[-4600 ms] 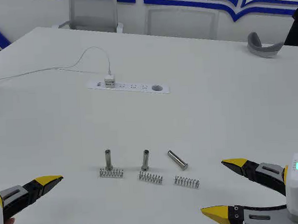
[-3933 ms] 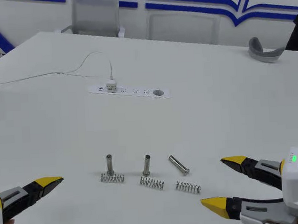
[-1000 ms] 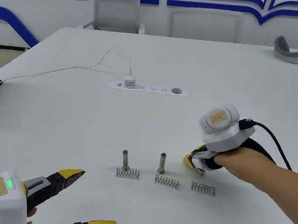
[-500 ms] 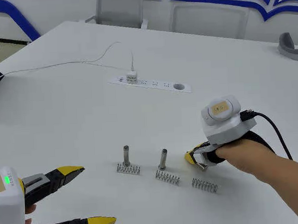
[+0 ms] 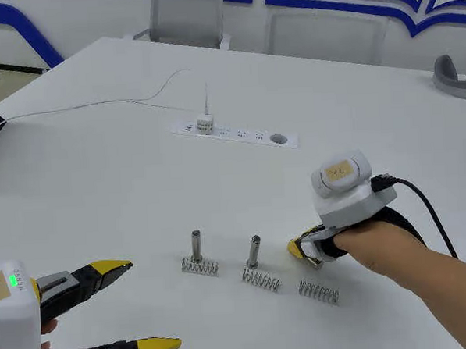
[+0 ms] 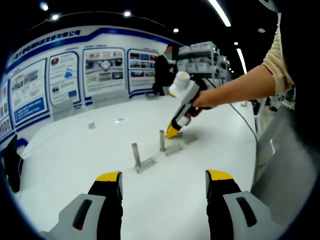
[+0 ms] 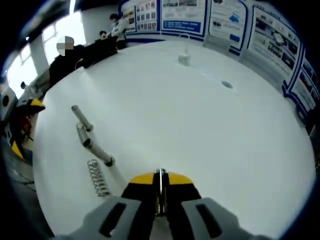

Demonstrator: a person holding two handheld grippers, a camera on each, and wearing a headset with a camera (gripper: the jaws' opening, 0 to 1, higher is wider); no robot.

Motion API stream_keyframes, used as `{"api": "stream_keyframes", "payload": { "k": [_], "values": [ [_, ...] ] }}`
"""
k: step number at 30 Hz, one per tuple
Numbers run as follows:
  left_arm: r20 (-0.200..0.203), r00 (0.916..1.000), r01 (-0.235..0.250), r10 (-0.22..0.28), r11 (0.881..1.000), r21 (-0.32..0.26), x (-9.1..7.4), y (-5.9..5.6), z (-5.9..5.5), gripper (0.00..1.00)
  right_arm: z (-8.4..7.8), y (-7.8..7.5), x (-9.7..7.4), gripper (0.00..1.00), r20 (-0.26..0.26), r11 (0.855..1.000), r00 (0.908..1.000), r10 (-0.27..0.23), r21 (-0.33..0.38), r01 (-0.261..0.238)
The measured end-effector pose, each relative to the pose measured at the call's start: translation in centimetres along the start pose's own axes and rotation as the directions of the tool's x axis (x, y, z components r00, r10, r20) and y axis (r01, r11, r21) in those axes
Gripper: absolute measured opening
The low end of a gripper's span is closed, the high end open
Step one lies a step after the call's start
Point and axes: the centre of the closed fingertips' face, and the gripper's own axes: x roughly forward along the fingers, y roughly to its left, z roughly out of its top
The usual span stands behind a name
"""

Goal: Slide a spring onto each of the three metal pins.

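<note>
Two metal pins stand upright on the white table, the left pin (image 5: 196, 244) and the middle pin (image 5: 254, 250). Three springs lie in front of them: left spring (image 5: 199, 266), middle spring (image 5: 260, 279), right spring (image 5: 318, 292). My right gripper (image 5: 299, 250) is down at the table right of the middle pin, shut on the third pin (image 7: 160, 189), a thin metal strip between its yellow tips. My left gripper (image 5: 139, 312) hovers open at the near left, nothing between its fingers. In the left gripper view both standing pins (image 6: 135, 154) lie ahead of the left gripper (image 6: 164, 177).
A white power strip (image 5: 235, 134) with a plugged charger and cable lies further back on the table. A grey band (image 5: 454, 77) rests at the far right edge. A chair stands beyond the table. People are by the far wall.
The right gripper came in from the lower right and shut on the third pin, which had been lying on the table. The left gripper stays open near the front edge.
</note>
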Motion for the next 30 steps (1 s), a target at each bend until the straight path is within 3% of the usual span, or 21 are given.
{"api": "stream_keyframes", "payload": {
  "k": [12, 30],
  "values": [
    [0.013, 0.9999, 0.003, -0.003, 1.000, 0.008, -0.1, 0.0, 0.5, 0.68, 1.0, 0.4, -2.9, 0.09, 0.077, 1.000, 0.9969, -0.016, -0.014, 0.017],
    [0.028, 0.9996, 0.009, -0.010, 1.000, 0.028, -0.3, -0.1, 1.2, 0.68, 0.4, 0.4, -4.6, 0.09, 0.128, 0.999, 0.9908, -0.043, 0.007, 0.043]
  ]
}}
